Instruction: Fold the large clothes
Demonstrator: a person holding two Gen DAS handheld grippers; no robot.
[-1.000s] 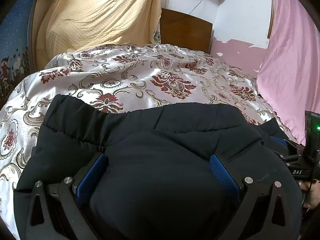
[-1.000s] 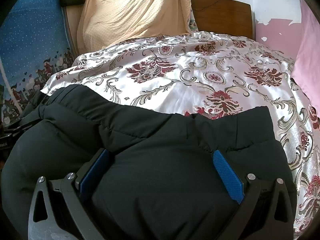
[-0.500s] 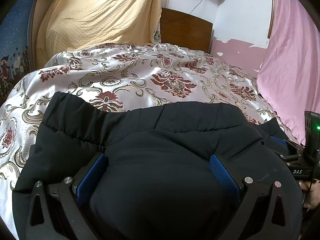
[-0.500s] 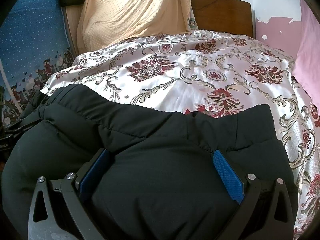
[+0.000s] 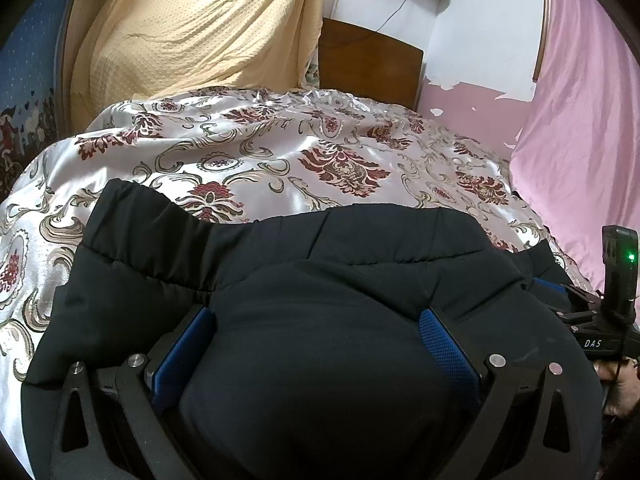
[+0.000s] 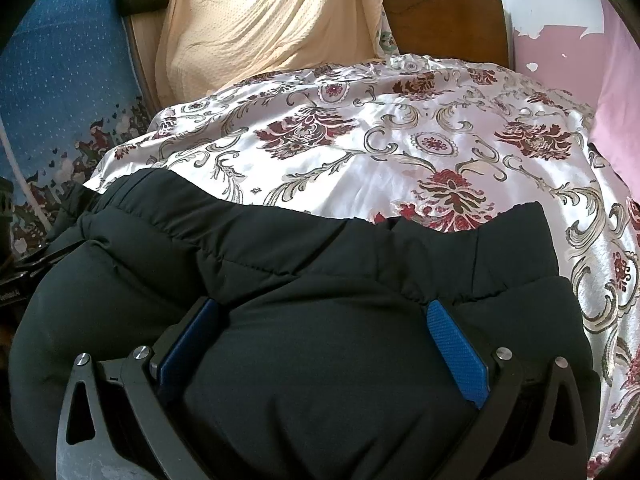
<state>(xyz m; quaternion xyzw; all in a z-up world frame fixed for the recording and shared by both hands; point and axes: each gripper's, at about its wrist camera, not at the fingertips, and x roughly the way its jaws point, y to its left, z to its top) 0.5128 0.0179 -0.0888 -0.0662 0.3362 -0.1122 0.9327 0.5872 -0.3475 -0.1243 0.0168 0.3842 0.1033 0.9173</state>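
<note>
A thick fold of the black padded jacket (image 5: 320, 280) is pinched by the left gripper (image 5: 316, 344) and by the right gripper (image 6: 320, 340), at the near edge of the floral bedspread (image 6: 400, 140). A fold-over is judged underway; carrying the fold toward the far edge is called for next. The elastic hem (image 6: 224, 224) faces the headboard (image 6: 444, 20), with the long axis running left to right.

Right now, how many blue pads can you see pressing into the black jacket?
4. Left tool: one pad left, one right. Right tool: one left, one right. The black jacket bulges between each pair.
</note>
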